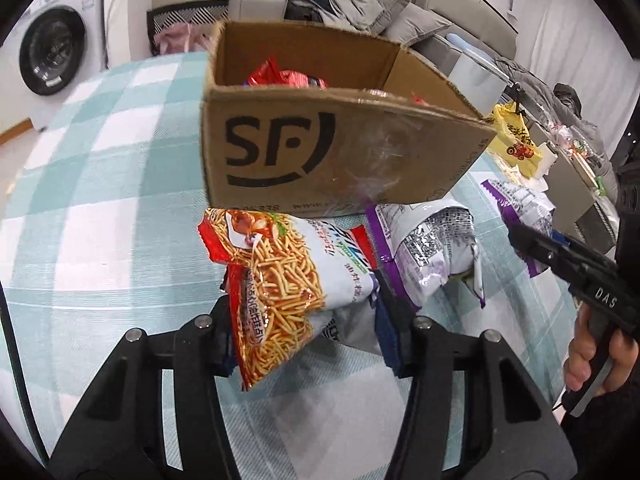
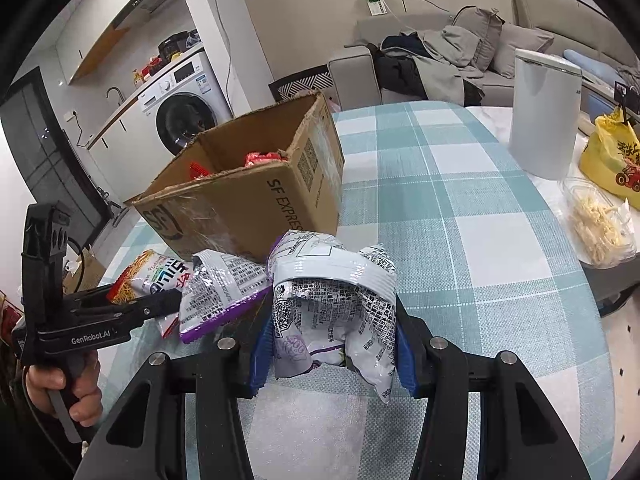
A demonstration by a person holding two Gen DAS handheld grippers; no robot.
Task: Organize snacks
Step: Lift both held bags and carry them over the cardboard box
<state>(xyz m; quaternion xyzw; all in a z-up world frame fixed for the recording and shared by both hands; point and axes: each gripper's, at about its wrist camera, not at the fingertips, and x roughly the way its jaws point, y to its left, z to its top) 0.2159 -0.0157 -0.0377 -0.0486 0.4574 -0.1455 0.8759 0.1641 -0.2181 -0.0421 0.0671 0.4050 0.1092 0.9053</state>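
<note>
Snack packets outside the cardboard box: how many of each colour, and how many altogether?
Red-and-white noodle-snack packet, squeezed in the left tool: 1
Purple-and-white packet, squeezed in the right tool: 1
Purple-and-white packet lying on the cloth: 1
Total: 3

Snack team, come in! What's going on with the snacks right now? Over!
Left hand-held gripper clamped on noodle-snack bag. Right hand-held gripper clamped on purple-trimmed bag. Cardboard box open ahead; a third bag lies between.

The right gripper (image 2: pixel 334 344) squeezes a white packet (image 2: pixel 332 300); the box (image 2: pixel 248 196) stands at eleven o'clock.
</note>
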